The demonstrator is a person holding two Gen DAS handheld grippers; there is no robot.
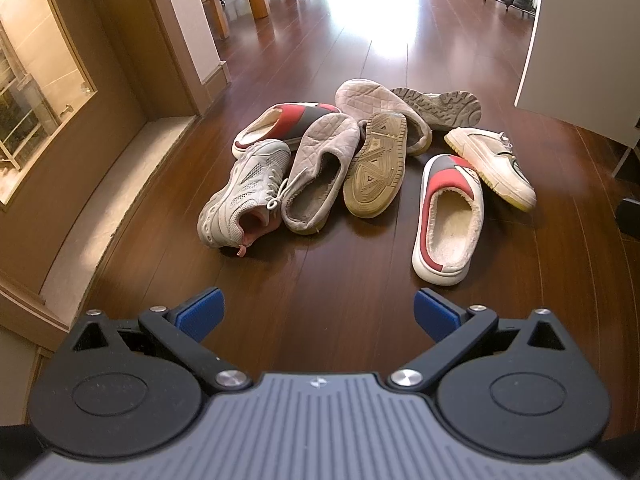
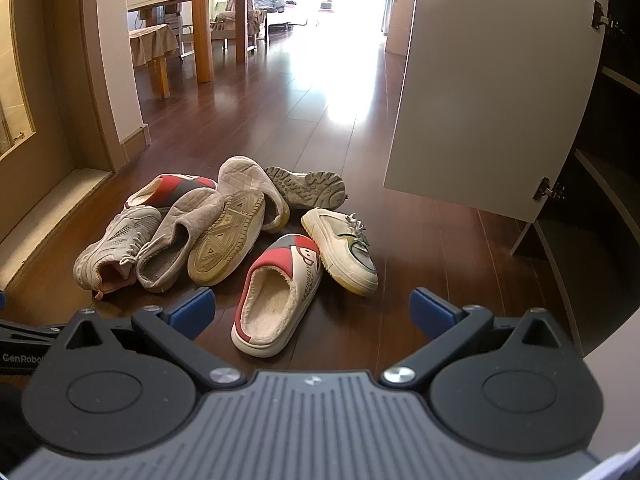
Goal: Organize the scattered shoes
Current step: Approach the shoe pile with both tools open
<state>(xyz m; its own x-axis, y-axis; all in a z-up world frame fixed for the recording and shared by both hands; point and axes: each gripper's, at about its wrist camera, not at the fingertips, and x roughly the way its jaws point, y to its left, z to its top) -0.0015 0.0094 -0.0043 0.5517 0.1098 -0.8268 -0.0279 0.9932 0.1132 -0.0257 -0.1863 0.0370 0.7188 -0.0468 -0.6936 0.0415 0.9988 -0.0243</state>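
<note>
Holding both grippers low over the wood floor (image 1: pixel 320 280), we have the left gripper (image 1: pixel 318 314) and right gripper (image 2: pixel 312 312) with fingers spread wide, nothing between the blue pads (image 1: pixel 200 314), neither touching a shoe.

Shoe pile sits at 12 o'clock of the left gripper, roughly 11 o'clock of the right one:
- grey mesh sneaker (image 1: pixel 244 192) at the pile's 8 o'clock, on its side, pink lining showing
- grey quilted slipper (image 1: pixel 316 172) just beside it, touching, opening toward us
- upturned sneaker (image 1: pixel 378 164), tan sole up, leaning on the quilted slipper
- second quilted slipper (image 1: pixel 380 106) behind, sole up
- lug-soled shoe (image 1: pixel 440 106) at the pile's 1 o'clock, sole facing us
- red-and-grey slipper (image 1: pixel 288 120) at the back, partly under the others

Apart from the pile at 3 o'clock: matching red-and-white slipper (image 2: pixel 280 292), upright, fleece opening toward us, nearest the right gripper. White lace-up sneaker (image 2: pixel 344 250) just beside it, looks touching at the toe.

White cabinet door (image 2: pixel 492 92) stands open at 2 o'clock in the right wrist view, dark shelves (image 2: pixel 612 160) behind it. Wooden table (image 2: pixel 200 20) at 11 o'clock, far back.
</note>
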